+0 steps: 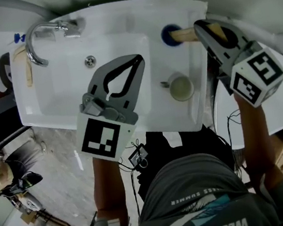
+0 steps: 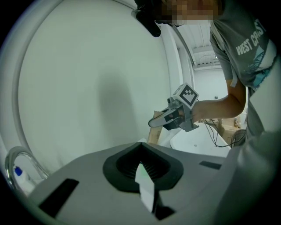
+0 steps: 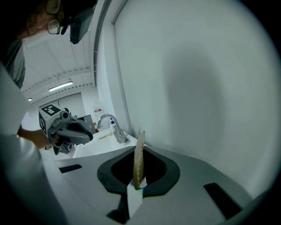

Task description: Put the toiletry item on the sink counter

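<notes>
While the right gripper has its jaws pressed shut on the crimped tail of a tan tube, the tube's blue cap points out over the rear right corner of the sink counter. From the head view it cannot be told whether the cap touches the counter or hangs just above it. In the right gripper view the tube's crimped edge stands upright between the pads.

Left gripper: jaws together, nothing between them, held over the basin, well apart from the tube.

A cup stands on the same strip of counter, nearer the person. A faucet sits at the far left.

Judgement: the step in hand is the set-down.
- Lower until the tube's body rests flat on bare counter behind the cup.
- Keep the cap off the cup's rim.
- Part the jaws only once the tube is supported; a round tube may roll toward the basin.
- Draw the gripper back along the tube's length, not sideways.
</notes>
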### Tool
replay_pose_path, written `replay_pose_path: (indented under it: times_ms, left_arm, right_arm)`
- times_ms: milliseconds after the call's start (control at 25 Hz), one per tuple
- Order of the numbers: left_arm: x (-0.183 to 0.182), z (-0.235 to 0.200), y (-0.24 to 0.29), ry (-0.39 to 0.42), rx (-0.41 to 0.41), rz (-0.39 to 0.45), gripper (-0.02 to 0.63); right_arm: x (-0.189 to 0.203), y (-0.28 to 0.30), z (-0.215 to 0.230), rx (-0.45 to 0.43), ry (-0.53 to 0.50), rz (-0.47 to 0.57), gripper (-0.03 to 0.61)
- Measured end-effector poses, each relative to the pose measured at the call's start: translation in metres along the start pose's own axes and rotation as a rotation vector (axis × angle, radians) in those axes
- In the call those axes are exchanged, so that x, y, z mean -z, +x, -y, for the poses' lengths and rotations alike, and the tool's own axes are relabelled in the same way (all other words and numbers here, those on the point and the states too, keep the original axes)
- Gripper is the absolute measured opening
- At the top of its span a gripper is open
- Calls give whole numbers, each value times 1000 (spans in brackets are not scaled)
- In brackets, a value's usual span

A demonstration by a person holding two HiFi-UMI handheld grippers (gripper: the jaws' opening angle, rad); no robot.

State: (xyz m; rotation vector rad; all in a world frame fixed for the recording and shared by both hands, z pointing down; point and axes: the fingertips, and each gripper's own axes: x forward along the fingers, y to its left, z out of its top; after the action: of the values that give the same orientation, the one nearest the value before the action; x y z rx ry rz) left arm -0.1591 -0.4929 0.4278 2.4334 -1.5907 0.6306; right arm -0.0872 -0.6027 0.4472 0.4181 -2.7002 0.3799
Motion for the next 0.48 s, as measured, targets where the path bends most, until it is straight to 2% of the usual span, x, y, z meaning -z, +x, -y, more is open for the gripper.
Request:
replay_pose_path:
  times_ms: [480]
  left_arm:
    - [20, 2, 6, -15, 5, -31, 2]
  right_arm:
    - [16, 13, 6, -5, 6, -12, 34]
